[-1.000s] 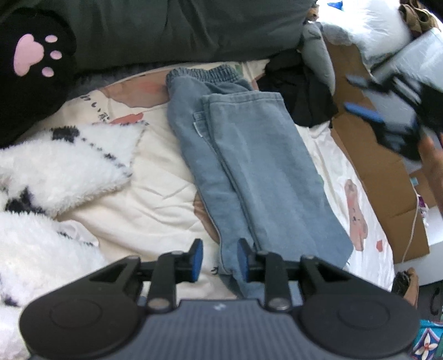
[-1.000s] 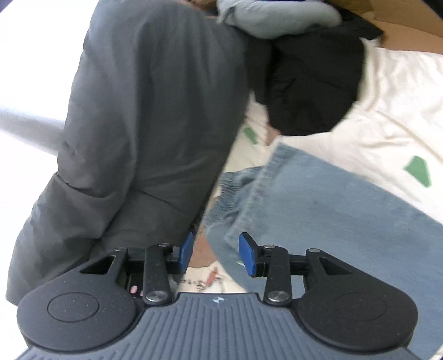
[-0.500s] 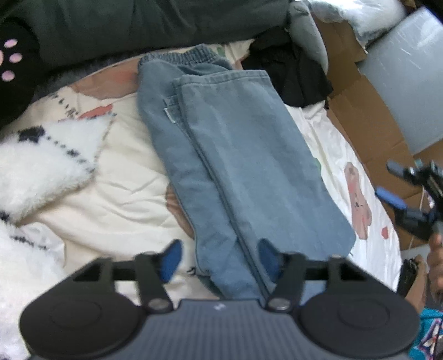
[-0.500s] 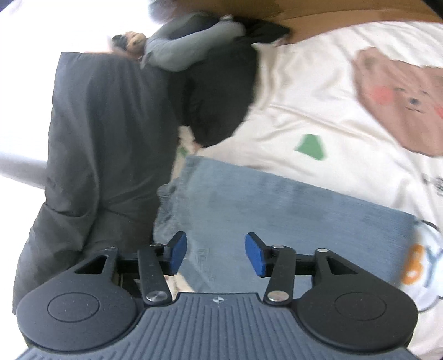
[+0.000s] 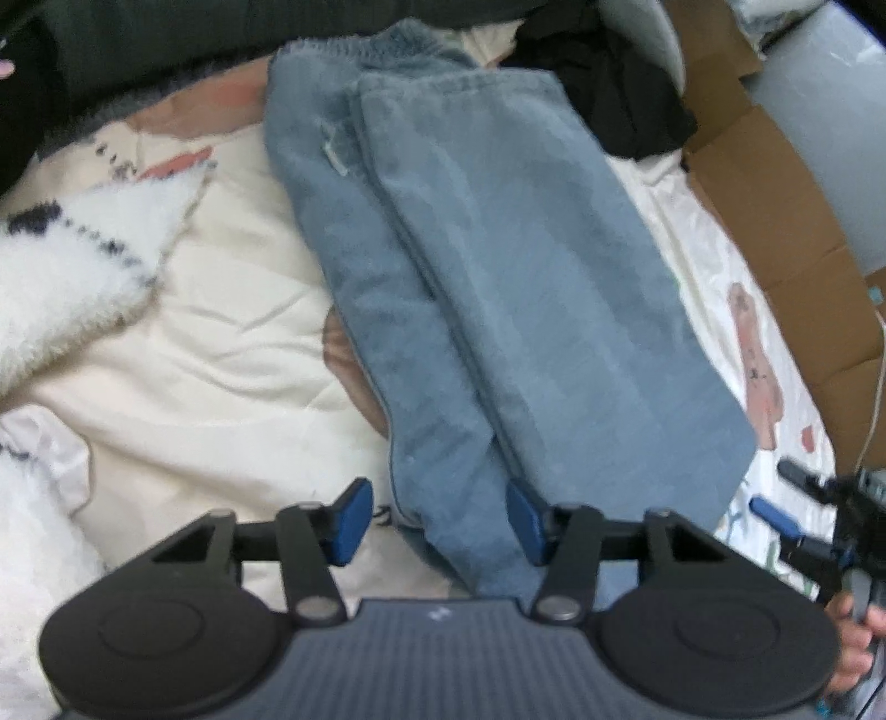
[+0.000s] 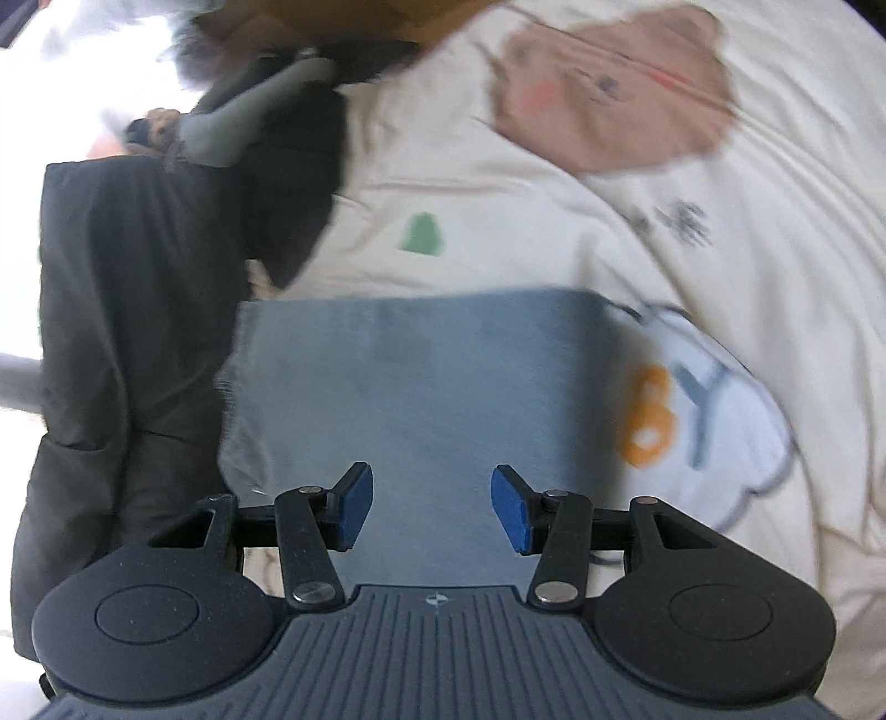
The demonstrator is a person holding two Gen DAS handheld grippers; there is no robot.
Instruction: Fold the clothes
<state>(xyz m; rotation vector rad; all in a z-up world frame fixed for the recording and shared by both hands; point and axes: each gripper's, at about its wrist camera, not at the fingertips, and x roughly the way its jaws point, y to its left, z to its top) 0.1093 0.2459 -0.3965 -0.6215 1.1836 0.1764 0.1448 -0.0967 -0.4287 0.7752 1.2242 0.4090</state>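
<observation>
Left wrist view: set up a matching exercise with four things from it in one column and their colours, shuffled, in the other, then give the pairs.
Things:
1. folded jeans
2. bedsheet
3. cardboard
4. garment beside the waistband

Colours:
A. brown
B. black
C. light blue
D. cream

Pairs: 1-C, 2-D, 3-A, 4-B

Bed with cream cartoon-print sheet point(image 5: 221, 360), bear print point(image 6: 614, 88) on it, white fluffy blanket point(image 5: 72, 266) at the sheet's left, brown cardboard point(image 5: 775, 221) along its right edge, dark grey bedding point(image 5: 166, 33) beyond, bright daylight
</observation>
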